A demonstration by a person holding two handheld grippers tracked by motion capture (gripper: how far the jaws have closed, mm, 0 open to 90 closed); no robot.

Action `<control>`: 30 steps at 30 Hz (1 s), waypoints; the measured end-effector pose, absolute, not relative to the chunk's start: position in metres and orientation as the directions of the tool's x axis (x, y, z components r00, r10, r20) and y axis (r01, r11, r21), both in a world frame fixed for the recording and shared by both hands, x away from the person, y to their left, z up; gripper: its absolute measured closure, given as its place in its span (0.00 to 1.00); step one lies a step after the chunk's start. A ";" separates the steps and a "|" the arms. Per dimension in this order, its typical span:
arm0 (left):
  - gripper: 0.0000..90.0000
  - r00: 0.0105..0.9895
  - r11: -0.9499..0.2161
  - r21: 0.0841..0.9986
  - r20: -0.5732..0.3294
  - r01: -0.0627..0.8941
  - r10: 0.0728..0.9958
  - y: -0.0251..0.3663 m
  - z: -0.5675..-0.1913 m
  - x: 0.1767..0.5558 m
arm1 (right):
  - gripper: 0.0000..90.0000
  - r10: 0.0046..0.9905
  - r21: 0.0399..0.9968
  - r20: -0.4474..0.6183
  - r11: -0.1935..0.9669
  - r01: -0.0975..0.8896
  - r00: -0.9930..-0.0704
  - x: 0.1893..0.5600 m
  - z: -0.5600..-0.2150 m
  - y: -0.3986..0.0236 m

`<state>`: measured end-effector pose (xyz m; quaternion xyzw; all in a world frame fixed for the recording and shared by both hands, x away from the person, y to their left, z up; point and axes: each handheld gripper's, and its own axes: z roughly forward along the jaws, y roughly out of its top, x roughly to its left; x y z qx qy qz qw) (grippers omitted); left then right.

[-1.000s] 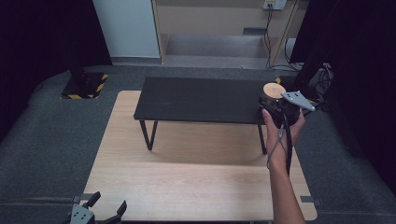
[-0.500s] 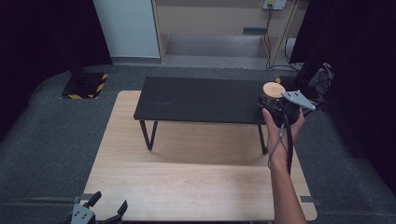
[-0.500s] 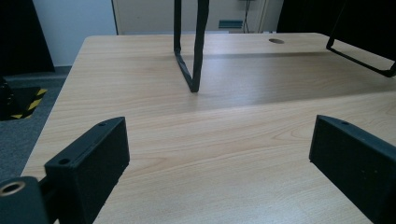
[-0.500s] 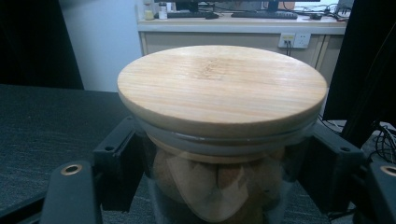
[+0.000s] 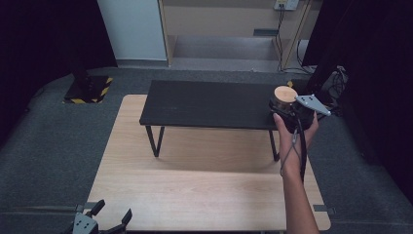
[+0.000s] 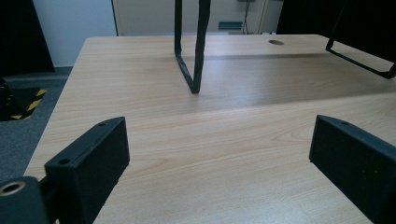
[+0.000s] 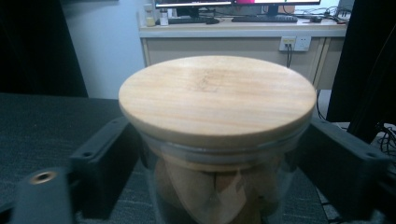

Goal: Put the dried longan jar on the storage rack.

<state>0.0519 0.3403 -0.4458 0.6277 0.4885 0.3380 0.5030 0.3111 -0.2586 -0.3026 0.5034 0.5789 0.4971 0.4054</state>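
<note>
Seemingly clamped, right tool (image 7: 219,158) on jar (image 7: 217,140), left tool (image 6: 219,154) wide open

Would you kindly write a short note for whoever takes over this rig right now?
Right tool: its jaws sit on either side of the jar, at the right end of the black shelf; whether they press the glass I cannot tell.
Left tool: open, holding nothing, low over the near left edge of the wooden table.
Jar: upright, wooden lid on, brown pieces inside.
Done: the right tool has the jar between its jaws at the shelf.
Left: probably to settle or move the jar; confirm the grip first.
</note>
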 end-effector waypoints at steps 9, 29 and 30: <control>0.04 0.289 -0.009 0.964 -0.070 0.266 0.955 0.342 -0.446 0.048 | 0.01 0.988 0.985 0.046 -0.021 0.173 -0.145 0.312 -0.301 -0.256; 0.04 0.274 -0.005 0.966 -0.069 0.260 0.959 0.345 -0.445 0.045 | 0.01 0.991 0.982 0.035 -0.010 0.190 -0.130 0.310 -0.300 -0.256; 0.04 0.273 -0.005 0.966 -0.069 0.260 0.959 0.346 -0.445 0.045 | 0.01 0.990 0.982 0.040 -0.014 0.189 -0.134 0.309 -0.300 -0.258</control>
